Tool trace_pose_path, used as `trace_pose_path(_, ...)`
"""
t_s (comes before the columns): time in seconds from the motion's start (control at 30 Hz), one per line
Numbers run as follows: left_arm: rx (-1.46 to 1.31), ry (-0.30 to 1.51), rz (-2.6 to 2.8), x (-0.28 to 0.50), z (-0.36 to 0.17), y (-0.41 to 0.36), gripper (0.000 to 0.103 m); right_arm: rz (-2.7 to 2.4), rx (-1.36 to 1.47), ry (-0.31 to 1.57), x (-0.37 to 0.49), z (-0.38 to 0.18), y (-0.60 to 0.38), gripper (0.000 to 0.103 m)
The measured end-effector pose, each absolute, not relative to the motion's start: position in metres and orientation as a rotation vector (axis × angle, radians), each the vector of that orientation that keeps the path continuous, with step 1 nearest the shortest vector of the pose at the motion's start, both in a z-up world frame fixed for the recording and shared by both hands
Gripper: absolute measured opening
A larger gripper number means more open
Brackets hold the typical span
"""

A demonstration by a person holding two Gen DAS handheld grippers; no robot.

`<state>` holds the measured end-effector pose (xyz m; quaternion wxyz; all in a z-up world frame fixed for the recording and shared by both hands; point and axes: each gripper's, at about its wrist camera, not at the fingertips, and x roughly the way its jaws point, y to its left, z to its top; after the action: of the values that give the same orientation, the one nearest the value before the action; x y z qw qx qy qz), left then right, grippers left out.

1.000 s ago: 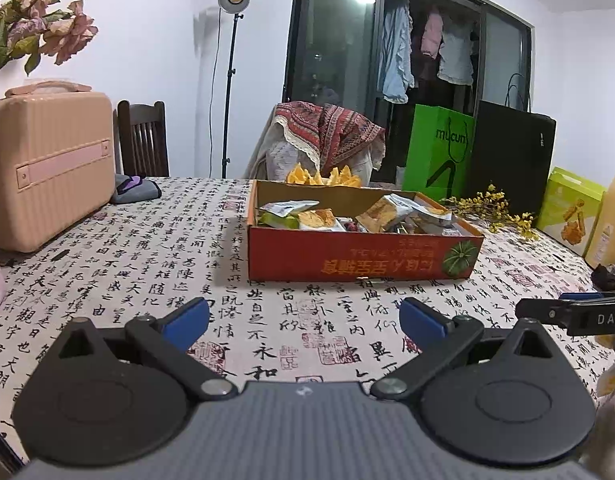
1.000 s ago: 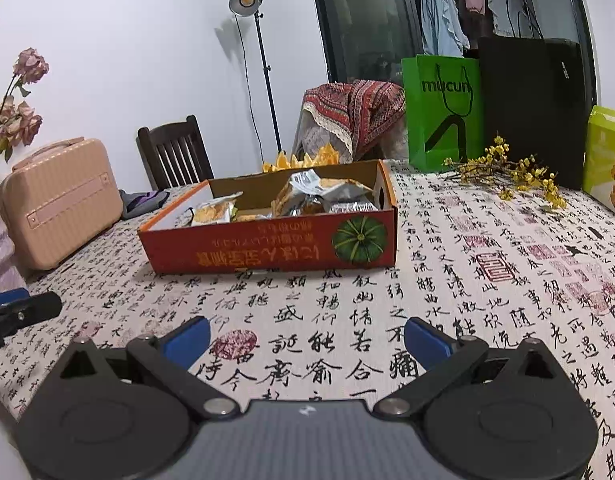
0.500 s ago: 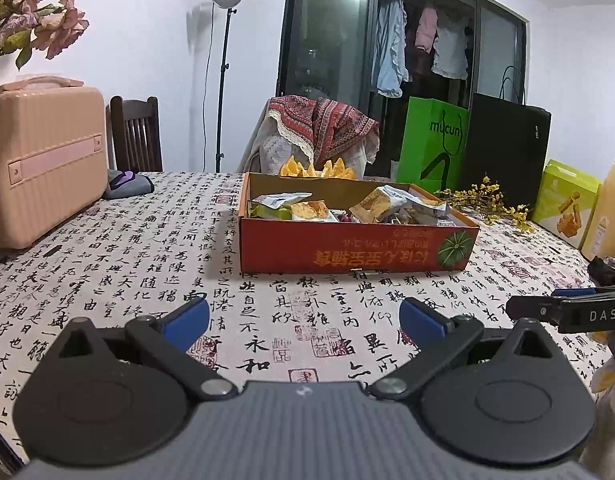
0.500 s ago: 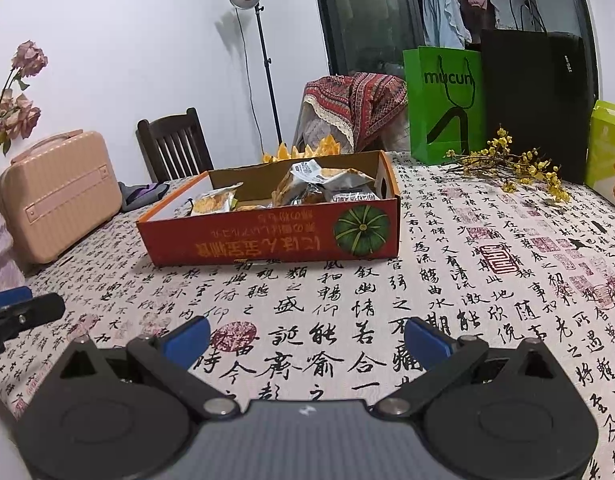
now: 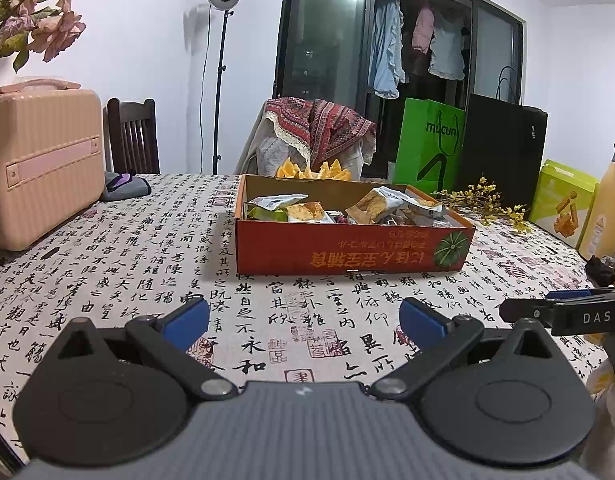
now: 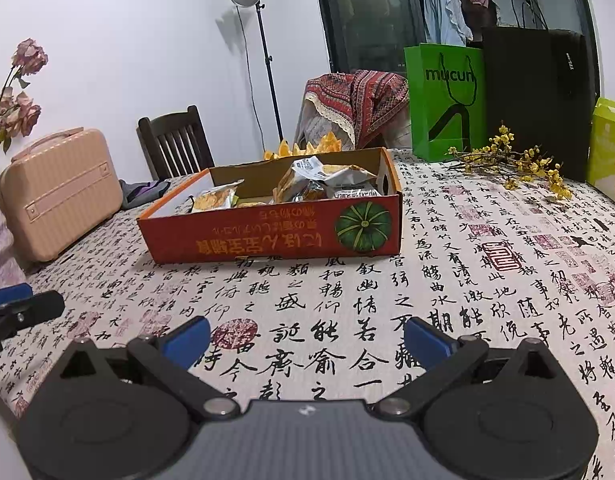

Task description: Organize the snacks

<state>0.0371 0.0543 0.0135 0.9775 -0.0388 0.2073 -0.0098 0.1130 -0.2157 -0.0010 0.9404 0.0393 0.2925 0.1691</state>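
The red snack box (image 5: 347, 246) lies with its long axis crosswise to both views, its printed long side facing the cameras, near the worktop's (image 5: 147, 276) far edge, snack packets (image 5: 379, 206) inside. It sits well ahead of the left gripper (image 5: 303, 322) and right gripper (image 6: 305, 338), both spread wide and empty. A calligraphy-print cloth covers the worktop; a pink case (image 5: 39, 160) stands at the left edge.

We see a tabletop (image 5: 147, 264) under calligraphy-print cloth carrying a red snack box (image 5: 347, 246), a pink case (image 5: 39, 160), yellow flower sprigs (image 6: 519, 160) and a green bag (image 6: 447, 100).
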Motion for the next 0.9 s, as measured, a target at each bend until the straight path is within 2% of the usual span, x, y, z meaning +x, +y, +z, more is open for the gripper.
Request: trace_pose_path(0.9, -0.055, 0.404, -0.021, 0.0376, 0.0116, 0.0485, 0.103, 0.35, 0.079, 0.605, 0.1113, -0.0055, -0.2124, 0.103)
